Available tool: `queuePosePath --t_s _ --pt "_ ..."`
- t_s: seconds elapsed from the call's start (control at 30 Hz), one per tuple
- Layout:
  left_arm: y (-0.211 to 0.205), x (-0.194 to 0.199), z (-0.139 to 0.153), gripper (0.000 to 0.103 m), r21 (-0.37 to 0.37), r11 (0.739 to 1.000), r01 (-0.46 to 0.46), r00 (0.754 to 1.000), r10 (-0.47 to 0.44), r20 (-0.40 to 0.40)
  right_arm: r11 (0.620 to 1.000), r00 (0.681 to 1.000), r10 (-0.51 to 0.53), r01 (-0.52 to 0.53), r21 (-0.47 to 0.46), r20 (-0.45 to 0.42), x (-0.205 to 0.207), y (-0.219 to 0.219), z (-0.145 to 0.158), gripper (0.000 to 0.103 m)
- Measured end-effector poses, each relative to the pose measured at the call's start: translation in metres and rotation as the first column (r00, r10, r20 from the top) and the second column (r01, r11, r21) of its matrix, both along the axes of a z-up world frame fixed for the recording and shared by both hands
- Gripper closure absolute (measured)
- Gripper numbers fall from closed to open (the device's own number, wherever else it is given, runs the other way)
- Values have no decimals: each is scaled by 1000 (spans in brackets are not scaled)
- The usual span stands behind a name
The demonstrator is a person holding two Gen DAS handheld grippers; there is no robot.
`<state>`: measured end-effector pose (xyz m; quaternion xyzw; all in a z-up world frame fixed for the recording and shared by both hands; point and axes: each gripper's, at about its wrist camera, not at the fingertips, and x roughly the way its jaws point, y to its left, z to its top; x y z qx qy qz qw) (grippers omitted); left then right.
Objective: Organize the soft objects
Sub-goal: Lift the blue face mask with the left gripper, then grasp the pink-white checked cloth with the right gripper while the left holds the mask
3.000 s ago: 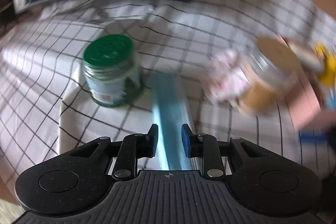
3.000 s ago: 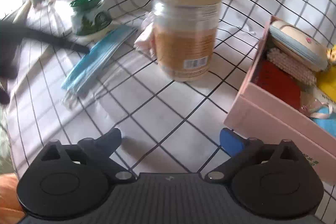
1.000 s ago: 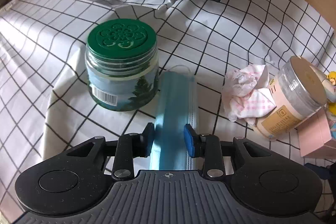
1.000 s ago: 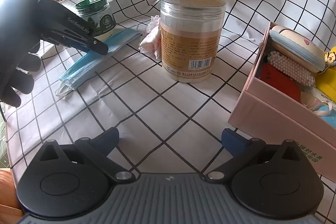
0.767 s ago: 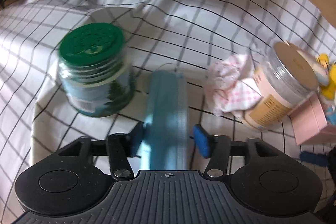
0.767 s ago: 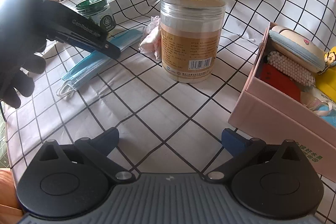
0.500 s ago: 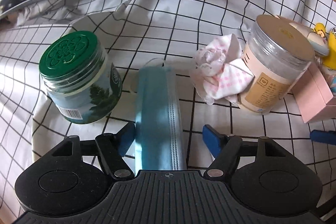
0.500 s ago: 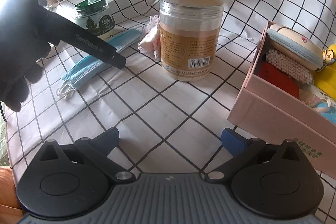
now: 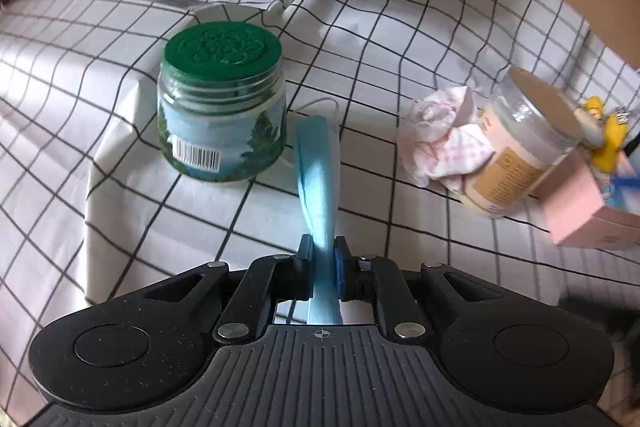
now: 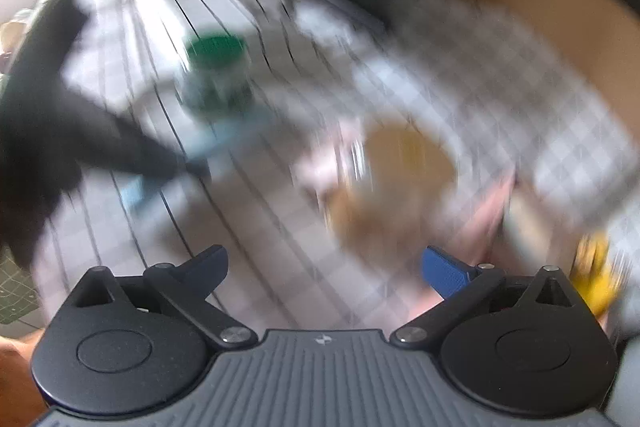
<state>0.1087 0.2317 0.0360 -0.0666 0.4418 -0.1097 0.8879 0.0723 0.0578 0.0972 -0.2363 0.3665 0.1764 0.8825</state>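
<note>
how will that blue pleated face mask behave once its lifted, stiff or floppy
Probably floppy: the blue pleated face mask already bends and folds narrow where the left gripper pinches it with jaws shut. It looks thin and light, so it should drape and swing. Its white ear loop trails near the green-lidded glass jar and might snag there.

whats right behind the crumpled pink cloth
Directly behind the crumpled pink cloth only the checked tablecloth shows. The tan-lidded jar stands at its right, touching it. Whatever lies under the cloth is hidden.
</note>
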Motion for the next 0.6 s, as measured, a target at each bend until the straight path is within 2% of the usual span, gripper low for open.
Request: queuePosePath --t_s 0.1,0.17,0.23,0.3,0.37,0.43,0.53,0.6 --pt "4 -5 6 91 -7 1000 -3 1000 3 10 998 999 48 -49 -31 -25 38 34 48 0" --pt "8 -7 11 91 -20 1000 -10 1000 10 10 999 992 31 -36 -39 -125 77 52 67 0" --pt "14 -7 15 91 -62 998 -3 1000 3 -2 999 971 -23 10 -53 -240 119 65 72 0" --pt "17 -8 18 91 -92 996 -14 1000 13 -6 994 951 -87 61 -94 -296 150 74 63 0" --pt "18 -9 22 90 -75 996 -38 999 37 -11 984 928 -146 101 -145 -343 175 79 45 0" --pt "18 -11 23 91 -62 997 -54 998 53 -17 974 903 -181 109 -199 -390 196 85 18 1" --pt "20 -14 21 90 -117 992 -42 999 40 -20 948 875 -215 81 -307 -434 212 93 -21 4" --pt "21 -13 19 90 -123 990 -68 998 65 -25 937 844 -228 55 -344 -485 216 94 -41 20"
